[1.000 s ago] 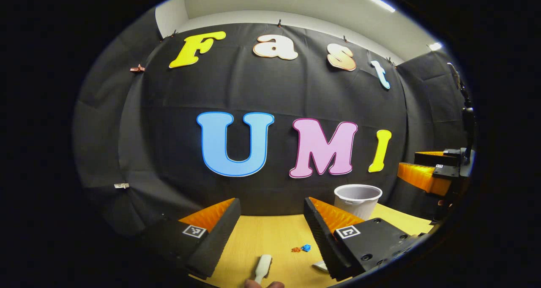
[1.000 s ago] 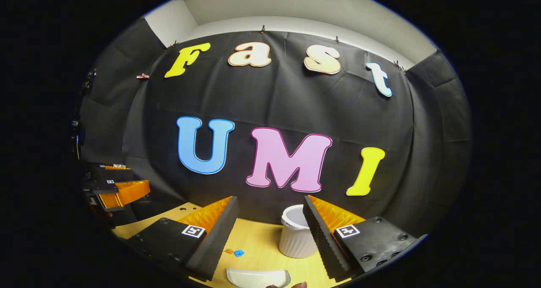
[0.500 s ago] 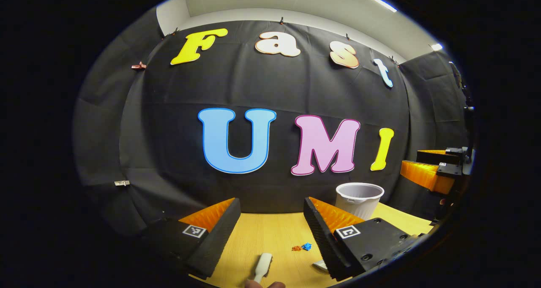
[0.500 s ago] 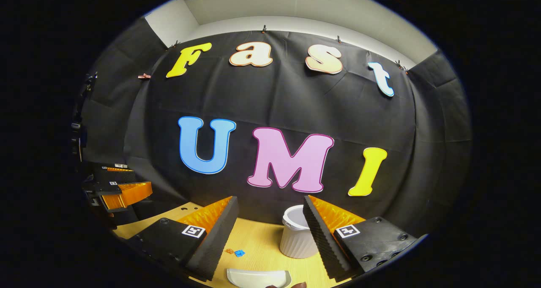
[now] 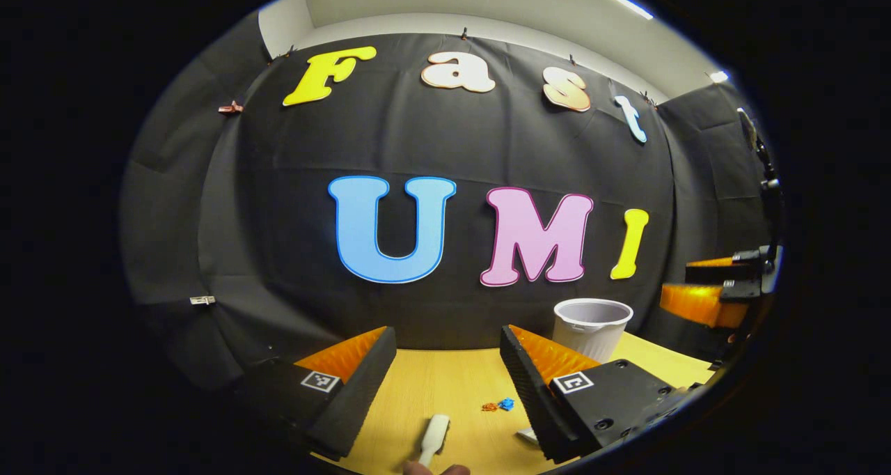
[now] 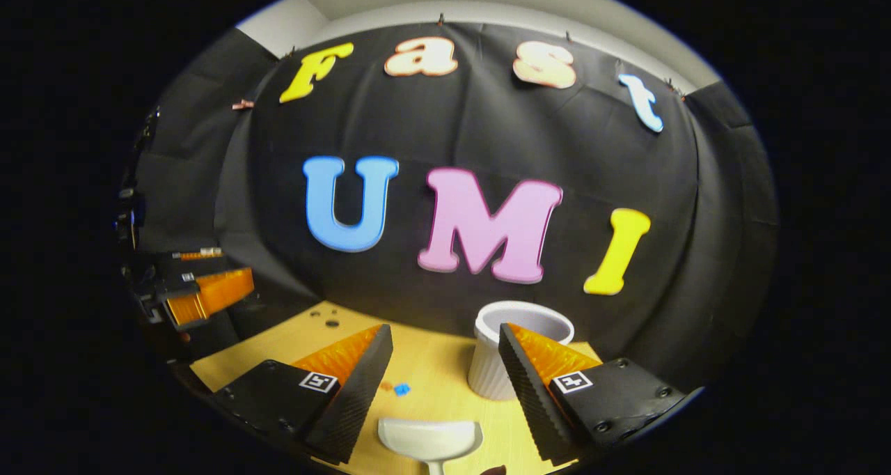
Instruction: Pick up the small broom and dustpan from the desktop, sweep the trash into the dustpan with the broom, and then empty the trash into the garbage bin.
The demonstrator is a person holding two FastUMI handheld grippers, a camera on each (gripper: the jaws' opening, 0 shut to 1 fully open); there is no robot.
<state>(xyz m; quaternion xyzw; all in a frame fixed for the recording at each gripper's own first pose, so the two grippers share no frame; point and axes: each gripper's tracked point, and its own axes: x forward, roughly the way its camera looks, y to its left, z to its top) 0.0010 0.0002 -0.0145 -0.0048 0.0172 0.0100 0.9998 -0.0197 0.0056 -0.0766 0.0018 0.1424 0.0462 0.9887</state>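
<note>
**Both grippers hover open above the desk**

Left gripper view: the left gripper [image 5: 445, 370] hangs level over the desk [image 5: 445, 391], jaws spread and empty. The small broom [image 5: 434, 438] lies at 6 o'clock, the trash [image 5: 498, 406] at 5, the garbage bin [image 5: 592, 325] at 4. The right gripper [image 5: 710, 287] floats at 3 o'clock.

Right gripper view: the right gripper [image 6: 445, 370] tips slightly downward, jaws released. The dustpan [image 6: 429, 439] sits at 6 o'clock between them, the garbage bin just beyond the right-hand finger.
</note>
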